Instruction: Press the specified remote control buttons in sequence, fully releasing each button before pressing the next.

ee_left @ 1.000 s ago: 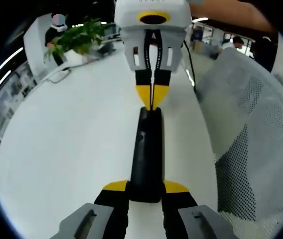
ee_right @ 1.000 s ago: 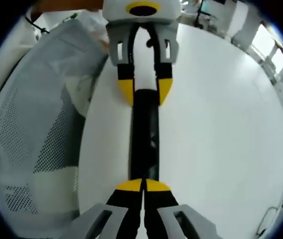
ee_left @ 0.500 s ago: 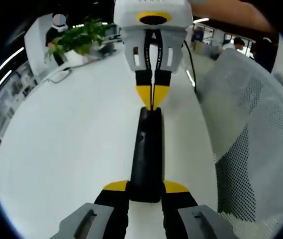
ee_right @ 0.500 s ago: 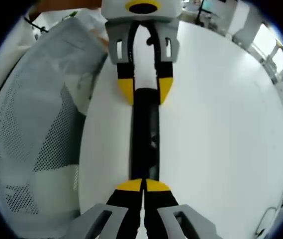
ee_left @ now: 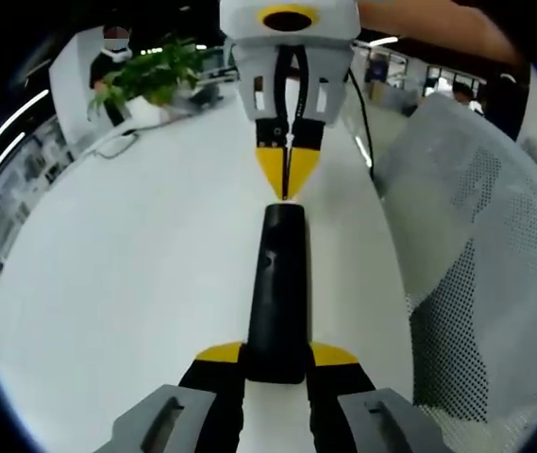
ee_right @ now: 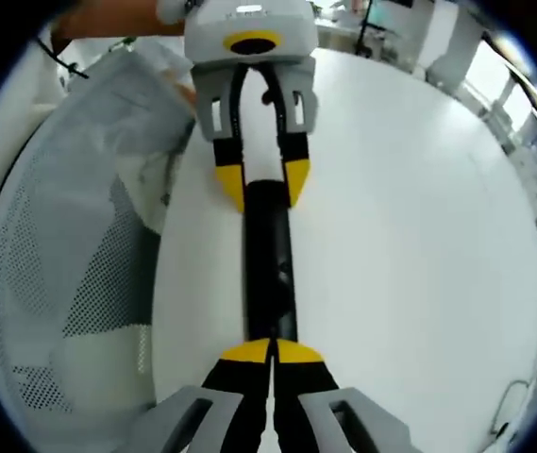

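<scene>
A black remote control lies lengthwise on the white table. My left gripper is shut on its near end, with a yellow fingertip on each side. My right gripper comes in from the far side, shut, with its tips just off the remote's far end. In the right gripper view, my right gripper is shut at the near end of the remote control. The left gripper clamps the far end there.
A grey mesh chair back stands close beside the table edge, also seen as the chair back. A potted plant and a cable sit at the table's far side. People sit in the office behind.
My right gripper has drawn back from the remote's end by a little, staying shut. The left gripper keeps its hold and the remote has not moved.
</scene>
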`<state>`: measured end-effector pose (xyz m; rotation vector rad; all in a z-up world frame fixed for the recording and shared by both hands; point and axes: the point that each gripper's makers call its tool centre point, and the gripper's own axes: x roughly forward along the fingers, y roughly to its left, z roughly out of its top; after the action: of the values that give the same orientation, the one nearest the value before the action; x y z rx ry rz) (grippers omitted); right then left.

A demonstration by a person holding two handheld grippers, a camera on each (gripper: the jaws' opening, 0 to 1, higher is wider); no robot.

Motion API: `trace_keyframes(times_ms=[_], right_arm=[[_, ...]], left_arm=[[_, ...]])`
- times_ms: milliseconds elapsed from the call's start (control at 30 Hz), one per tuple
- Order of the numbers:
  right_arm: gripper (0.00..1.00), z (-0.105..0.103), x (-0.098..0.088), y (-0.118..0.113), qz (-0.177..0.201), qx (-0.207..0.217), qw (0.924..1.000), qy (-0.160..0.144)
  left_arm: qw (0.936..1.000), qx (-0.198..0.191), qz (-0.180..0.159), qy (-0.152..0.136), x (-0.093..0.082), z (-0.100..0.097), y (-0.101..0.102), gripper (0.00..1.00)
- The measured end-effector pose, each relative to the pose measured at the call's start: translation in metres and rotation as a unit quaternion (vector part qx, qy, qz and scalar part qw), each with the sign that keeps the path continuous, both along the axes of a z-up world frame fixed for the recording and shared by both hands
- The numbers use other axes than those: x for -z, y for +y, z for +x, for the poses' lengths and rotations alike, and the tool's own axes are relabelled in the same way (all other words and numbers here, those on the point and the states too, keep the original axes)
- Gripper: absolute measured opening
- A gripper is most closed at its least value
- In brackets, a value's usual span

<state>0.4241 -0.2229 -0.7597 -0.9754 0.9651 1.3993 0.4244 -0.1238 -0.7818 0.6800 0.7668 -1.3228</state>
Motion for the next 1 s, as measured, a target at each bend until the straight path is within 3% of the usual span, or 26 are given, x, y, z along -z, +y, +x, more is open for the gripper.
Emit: trace_keyframes(times_ms=[333,1000], right_arm=[[0.00,0.000,-0.002,0.005,0.001,-0.004,1.0000,-0.002],[0.00,0.001,0.013,0.012,-0.028,-0.041,0.9988,0.001]], left_arm=[[1.0000,0.001,-0.006,0.000,0.000,0.000,0.000,0.24],[0.9999,0.000,-0.013,0.001,0.000,0.001,0.000,0.24]])
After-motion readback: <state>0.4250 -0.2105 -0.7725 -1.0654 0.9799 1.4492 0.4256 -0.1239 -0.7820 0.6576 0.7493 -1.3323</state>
